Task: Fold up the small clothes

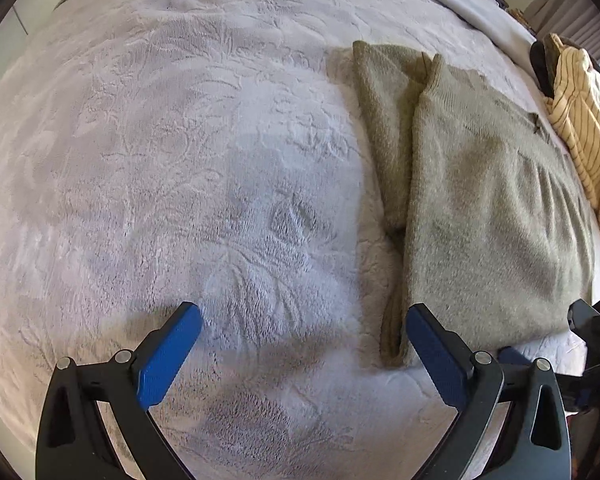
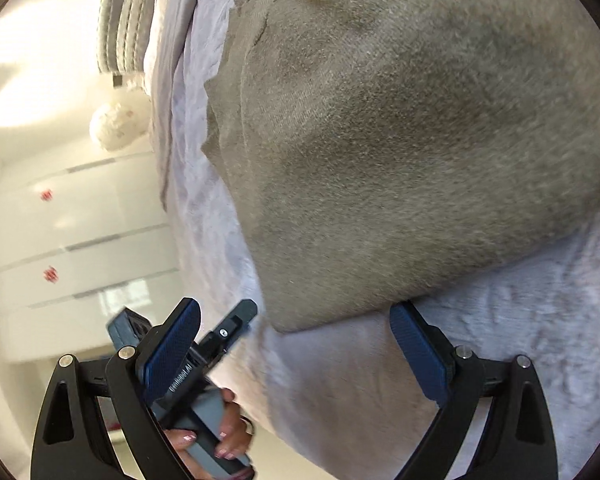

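An olive-green knitted sweater (image 1: 484, 208) lies flat on the white embossed bedspread (image 1: 180, 160), one sleeve folded in along its left side. My left gripper (image 1: 300, 320) is open and empty, hovering over the bedspread with its right finger next to the sweater's near left corner. The sweater (image 2: 400, 140) fills the right wrist view. My right gripper (image 2: 296, 320) is open and empty, just below the sweater's near corner.
A cream striped garment (image 1: 584, 140) lies at the bed's right edge beyond the sweater. The right gripper's body (image 1: 596, 344) shows at the left wrist view's right edge. White wardrobe doors (image 2: 80, 240) stand beside the bed. The left gripper's handle and a hand (image 2: 212, 412) show low.
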A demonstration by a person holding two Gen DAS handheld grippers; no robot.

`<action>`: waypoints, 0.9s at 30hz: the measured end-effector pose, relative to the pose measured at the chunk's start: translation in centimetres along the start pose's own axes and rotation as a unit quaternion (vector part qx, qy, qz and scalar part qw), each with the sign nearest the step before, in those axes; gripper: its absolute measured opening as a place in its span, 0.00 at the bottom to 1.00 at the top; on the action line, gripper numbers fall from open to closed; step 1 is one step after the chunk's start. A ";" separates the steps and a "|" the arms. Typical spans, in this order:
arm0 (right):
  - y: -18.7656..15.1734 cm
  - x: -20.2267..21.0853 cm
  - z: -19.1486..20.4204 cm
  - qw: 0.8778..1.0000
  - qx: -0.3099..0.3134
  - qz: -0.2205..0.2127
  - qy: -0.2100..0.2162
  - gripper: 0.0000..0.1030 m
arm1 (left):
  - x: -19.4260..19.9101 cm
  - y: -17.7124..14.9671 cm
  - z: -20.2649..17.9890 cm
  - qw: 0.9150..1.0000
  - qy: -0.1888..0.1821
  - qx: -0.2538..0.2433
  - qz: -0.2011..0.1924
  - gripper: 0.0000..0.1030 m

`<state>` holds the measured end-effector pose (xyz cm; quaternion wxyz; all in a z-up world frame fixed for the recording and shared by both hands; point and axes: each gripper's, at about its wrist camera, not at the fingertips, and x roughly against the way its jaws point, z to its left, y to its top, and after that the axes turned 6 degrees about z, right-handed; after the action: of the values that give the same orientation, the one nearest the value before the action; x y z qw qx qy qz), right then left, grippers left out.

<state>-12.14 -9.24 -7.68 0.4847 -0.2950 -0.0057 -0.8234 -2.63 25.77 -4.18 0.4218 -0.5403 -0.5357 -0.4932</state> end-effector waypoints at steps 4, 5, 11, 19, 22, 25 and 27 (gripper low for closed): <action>0.5 -0.9 -0.9 0.998 -0.042 -0.016 0.048 0.94 | 0.0 0.7 0.3 1.000 -0.018 0.017 -0.003 1.00; 0.6 -1.1 -0.9 0.997 -0.046 -0.017 0.053 0.94 | 0.0 0.9 0.4 0.999 -0.024 0.021 -0.003 1.00; 0.9 -2.6 -0.2 0.995 -0.048 -0.021 0.081 0.94 | 0.0 1.8 -0.4 0.998 -0.055 0.022 -0.009 1.00; 1.9 -4.1 -0.6 0.989 -0.087 -0.025 0.116 0.11 | -0.7 4.3 -2.2 0.986 -0.161 0.047 -0.007 1.00; 2.2 -3.4 0.4 0.990 -0.057 -0.028 0.128 0.10 | -0.9 5.0 -2.4 0.979 -0.200 0.050 -0.007 1.00; 2.2 -2.3 2.8 0.991 0.000 -0.029 0.132 0.10 | -1.5 6.3 -2.8 0.969 -0.241 0.052 0.005 1.00; 2.1 -1.6 4.8 0.991 0.045 -0.023 0.124 0.10 | -1.9 7.2 -3.3 0.961 -0.272 0.052 0.016 1.00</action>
<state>-7.58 -7.71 -5.08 0.4751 -0.1681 0.0102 -0.8637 4.37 21.75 -5.06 0.2955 -0.6400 -0.6465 -0.2918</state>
